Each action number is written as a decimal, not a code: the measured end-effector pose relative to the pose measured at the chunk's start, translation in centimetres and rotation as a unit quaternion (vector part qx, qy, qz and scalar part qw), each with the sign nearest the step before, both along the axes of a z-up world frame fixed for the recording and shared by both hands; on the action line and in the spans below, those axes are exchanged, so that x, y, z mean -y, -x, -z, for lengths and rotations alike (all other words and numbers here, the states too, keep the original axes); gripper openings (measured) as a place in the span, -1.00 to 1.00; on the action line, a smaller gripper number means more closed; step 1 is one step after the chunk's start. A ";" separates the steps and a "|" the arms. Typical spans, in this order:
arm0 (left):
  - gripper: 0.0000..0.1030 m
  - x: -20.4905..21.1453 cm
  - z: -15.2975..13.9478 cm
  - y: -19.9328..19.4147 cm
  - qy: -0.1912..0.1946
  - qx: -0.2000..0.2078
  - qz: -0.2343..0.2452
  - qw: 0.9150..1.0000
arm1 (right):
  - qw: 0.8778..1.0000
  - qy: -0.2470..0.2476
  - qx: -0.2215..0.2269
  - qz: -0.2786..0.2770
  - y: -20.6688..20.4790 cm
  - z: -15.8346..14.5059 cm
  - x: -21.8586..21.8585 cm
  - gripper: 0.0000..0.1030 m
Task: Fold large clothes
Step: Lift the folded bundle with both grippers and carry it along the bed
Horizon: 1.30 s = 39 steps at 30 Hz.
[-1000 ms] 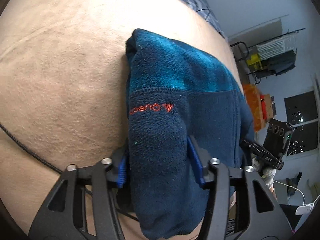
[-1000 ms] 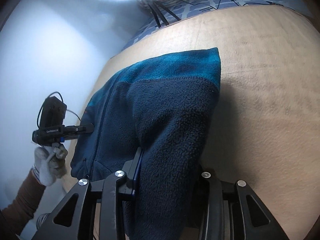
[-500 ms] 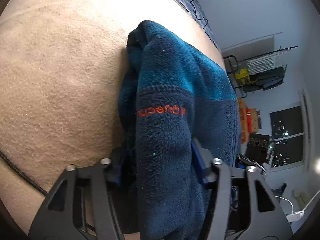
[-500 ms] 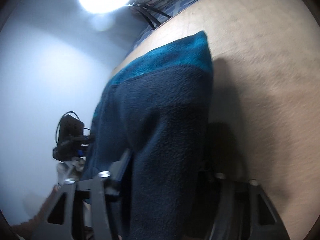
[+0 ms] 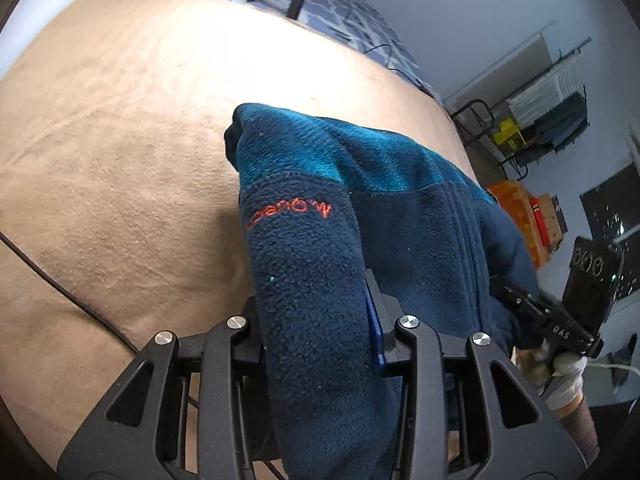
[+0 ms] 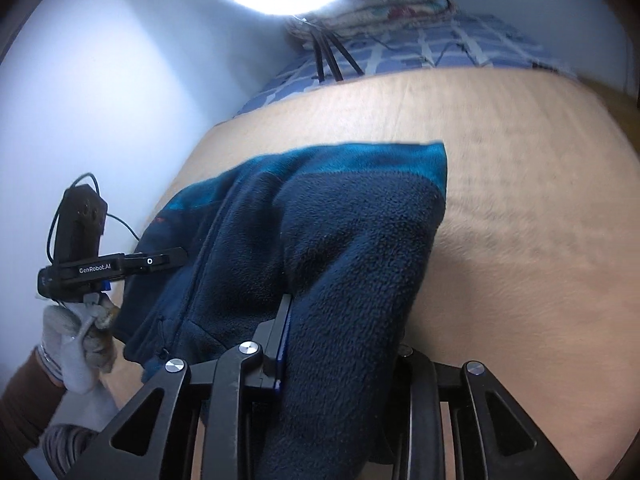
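Fleece jacket (image 5: 400, 216): thick folds between closing fingers of left gripper (image 5: 320, 332) and right gripper (image 6: 340, 344); bulky fleece may slip, undoing fold above blanket (image 5: 120, 120).

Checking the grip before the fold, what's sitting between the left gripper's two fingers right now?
A thick fold of the navy fleece jacket fills the closing left gripper, seen in the left wrist view.

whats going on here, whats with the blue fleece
A person is folding a navy and teal fleece jacket on a tan blanket, with a handheld gripper in each hand. The left gripper has a thick bunch of the fleece between its jaws, which are closing. The right gripper has another bunch on the other side, jaws closing too. The near part of the jacket is lifted; the far teal part lies on the blanket.
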<state>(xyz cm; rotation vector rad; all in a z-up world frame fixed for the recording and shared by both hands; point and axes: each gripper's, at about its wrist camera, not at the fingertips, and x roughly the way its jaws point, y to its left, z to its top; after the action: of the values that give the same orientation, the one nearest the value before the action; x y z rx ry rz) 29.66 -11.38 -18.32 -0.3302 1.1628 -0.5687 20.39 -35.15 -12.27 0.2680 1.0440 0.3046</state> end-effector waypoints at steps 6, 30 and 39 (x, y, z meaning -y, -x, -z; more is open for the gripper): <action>-0.32 1.2 -3.1 1.5 -0.006 0.033 0.016 0.999 | 0.999 0.026 0.025 0.001 1.7 -2.7 0.9 -0.45; -0.32 18.9 -7.0 -5.4 0.004 0.094 0.108 0.990 | 0.991 0.084 0.080 0.062 0.4 -8.0 13.5 -0.45; -0.32 28.2 -5.1 -14.7 0.012 0.116 0.133 0.984 | 0.985 0.114 0.084 0.099 -7.7 -6.2 21.5 -0.45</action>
<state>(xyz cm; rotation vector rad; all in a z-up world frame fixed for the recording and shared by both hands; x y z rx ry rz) 44.36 -39.56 -13.26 -0.1230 0.9802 -0.8328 28.10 -56.69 -6.05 0.1354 0.8683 0.0262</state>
